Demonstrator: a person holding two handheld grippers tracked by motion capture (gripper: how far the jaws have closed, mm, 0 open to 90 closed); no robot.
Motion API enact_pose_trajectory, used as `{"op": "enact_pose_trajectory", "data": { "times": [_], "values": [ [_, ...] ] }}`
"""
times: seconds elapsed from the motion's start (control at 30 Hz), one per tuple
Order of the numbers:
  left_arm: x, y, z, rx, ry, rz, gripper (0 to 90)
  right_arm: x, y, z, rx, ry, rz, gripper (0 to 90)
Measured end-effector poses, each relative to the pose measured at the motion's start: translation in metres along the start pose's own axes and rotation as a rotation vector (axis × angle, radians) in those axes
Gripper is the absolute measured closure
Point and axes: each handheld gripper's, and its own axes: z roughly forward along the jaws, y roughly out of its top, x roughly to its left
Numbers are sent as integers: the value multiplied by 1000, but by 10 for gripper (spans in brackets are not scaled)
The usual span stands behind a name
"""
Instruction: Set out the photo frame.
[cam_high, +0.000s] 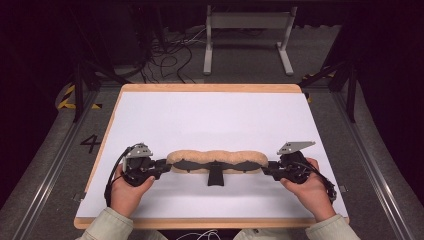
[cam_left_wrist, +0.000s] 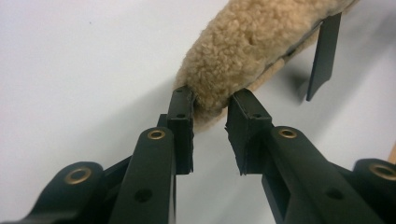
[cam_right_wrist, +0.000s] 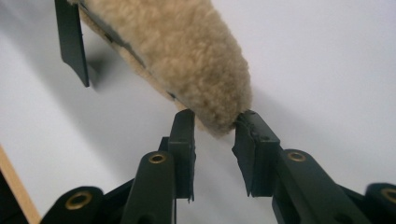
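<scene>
The fleece pad (cam_high: 217, 158) lies across the near middle of the white table (cam_high: 215, 120), long way left to right, and I have one end of it at each of my tongs; my left gripper (cam_high: 162, 166) has its jaws apart on either side of the pad's left tip (cam_left_wrist: 219, 74), the pile brushing both pads but not yet squeezed; my right gripper (cam_high: 267, 169) stands the same at the right tip (cam_right_wrist: 187, 56), jaws parted and just touching the wool. I judge it light and soft, the fleece compressible and not slippery, so it should not slide out once pinched; it looks to have a stiffer backing, with a dark band (cam_high: 215, 165) along the near side and a black tab (cam_high: 215, 177) hanging from the middle, so it may sag little when lifted by the ends. I would bite deeper than the fluff, onto the backing edge, and close both together; nothing fragile here. I see no containers on the table.
</scene>
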Motion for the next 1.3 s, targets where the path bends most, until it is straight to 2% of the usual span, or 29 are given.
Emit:
{"op": "enact_pose_trajectory", "data": {
  "times": [0.03,0.13,0.27,0.33,0.47,0.53,0.57,0.63,0.67,0.7,0.73,0.87,1.13,1.23,1.3],
  "values": [
    [0,-1,-1,5,-2,8,720,0,-1,-1,5,0,-6,693],
    [-2,-6,-3,12,-27,-1,713,0,-3,-3,5,30,-23,692],
    [-3,-8,-4,20,-30,-3,718,-2,-6,-8,-3,72,-32,681],
    [-3,-8,-4,23,-30,-3,724,-2,-6,-9,-3,76,-37,680],
    [-7,-11,-7,41,-23,11,797,-4,-5,-15,-18,87,-45,684],
    [-11,-12,-8,46,-52,22,861,-5,-4,-16,-28,83,-56,693],
    [-15,-12,-8,54,-56,41,887,-6,-4,-17,-32,80,-61,700],
    [-21,-11,-7,75,-63,70,899,-6,-5,-19,-34,80,-73,717],
    [-21,-11,-7,75,-63,70,899,-7,-6,-20,-33,77,-75,728],
    [-25,-9,-4,93,-69,100,900,-8,-7,-21,-32,71,-73,735],
    [-27,-9,-3,102,-71,108,900,-8,-7,-21,-33,66,-72,744],
    [-28,-9,2,125,-77,125,900,-12,-8,-23,-23,61,-68,795],
    [-29,-8,14,188,-60,176,900,-23,-10,-27,-51,30,-36,842],
    [-29,-8,21,203,-65,172,900,-24,-10,-25,-50,7,-38,891],
    [-30,-8,25,214,-52,180,900,-24,-10,-23,-53,-5,-41,900]
  ]
}}
